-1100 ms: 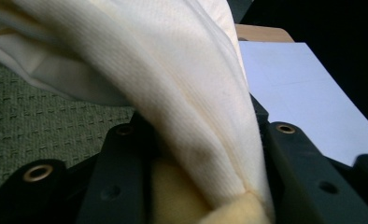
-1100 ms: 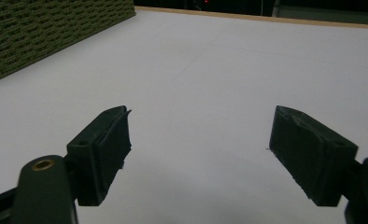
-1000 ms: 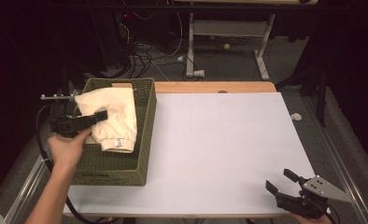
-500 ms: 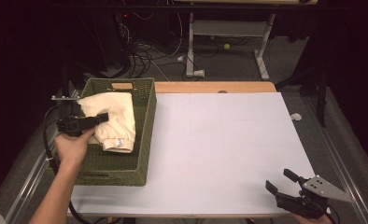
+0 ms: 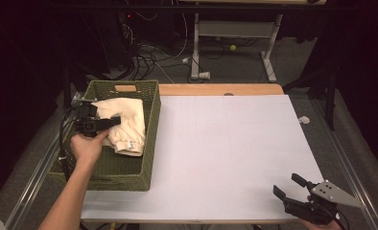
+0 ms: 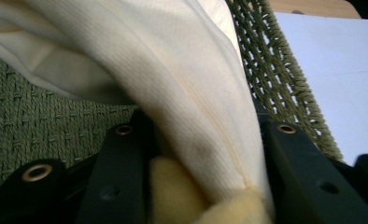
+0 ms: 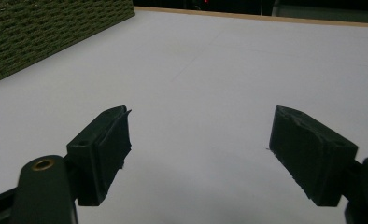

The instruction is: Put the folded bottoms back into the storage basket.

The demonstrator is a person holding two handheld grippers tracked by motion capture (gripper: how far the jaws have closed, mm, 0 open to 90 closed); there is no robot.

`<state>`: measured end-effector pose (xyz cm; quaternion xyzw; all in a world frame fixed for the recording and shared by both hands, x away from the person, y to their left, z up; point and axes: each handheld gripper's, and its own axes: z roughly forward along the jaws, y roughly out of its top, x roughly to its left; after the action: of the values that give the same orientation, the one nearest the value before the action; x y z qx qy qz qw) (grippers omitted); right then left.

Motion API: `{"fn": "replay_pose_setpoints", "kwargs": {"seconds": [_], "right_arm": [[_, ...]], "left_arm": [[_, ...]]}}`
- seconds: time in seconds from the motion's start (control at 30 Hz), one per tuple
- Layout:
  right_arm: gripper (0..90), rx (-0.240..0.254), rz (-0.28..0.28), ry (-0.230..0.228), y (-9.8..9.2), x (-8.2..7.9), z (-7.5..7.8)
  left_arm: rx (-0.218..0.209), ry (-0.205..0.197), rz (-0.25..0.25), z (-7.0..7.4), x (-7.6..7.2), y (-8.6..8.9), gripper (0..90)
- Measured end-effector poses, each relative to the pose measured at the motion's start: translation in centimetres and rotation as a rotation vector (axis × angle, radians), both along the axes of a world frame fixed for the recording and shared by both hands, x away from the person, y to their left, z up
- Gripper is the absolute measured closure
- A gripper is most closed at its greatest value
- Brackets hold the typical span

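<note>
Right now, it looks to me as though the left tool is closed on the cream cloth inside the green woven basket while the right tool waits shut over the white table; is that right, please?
Not quite: the right tool waits open, its jaws standing wide apart with nothing between them, as the right gripper view shows. The rest holds: the left tool is closed on the cream cloth inside the green woven basket, and the right one is over the white table.
</note>
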<state>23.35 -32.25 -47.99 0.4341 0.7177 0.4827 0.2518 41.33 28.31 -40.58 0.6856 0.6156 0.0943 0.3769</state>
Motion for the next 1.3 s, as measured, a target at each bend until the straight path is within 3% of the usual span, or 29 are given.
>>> {"fn": "replay_pose_setpoints", "kwargs": {"seconds": [0.3,0.67,0.77,0.93,1.3], "right_arm": [[21.3,-0.003,0.005,0.0,0.0,0.0,0.0],[21.3,-0.007,0.005,0.0,0.1,0.0,0.0],[21.3,-0.006,0.005,0.0,0.1,0.0,0.0],[21.3,-0.008,0.007,0.001,0.2,0.0,0.0],[21.4,-0.005,0.007,-0.001,0.1,0.0,0.0]], "left_arm": [[0.013,0.024,0.002,-1.1,0.8,-0.3,60.3],[0.069,0.1,0.009,-3.3,1.9,-0.4,59.1],[0.065,0.109,0.013,-3.5,2.0,-0.4,58.1],[0.094,0.127,0.042,-3.7,2.0,-0.3,51.6],[0.097,0.178,0.107,-4.2,2.2,0.0,32.6]]}}
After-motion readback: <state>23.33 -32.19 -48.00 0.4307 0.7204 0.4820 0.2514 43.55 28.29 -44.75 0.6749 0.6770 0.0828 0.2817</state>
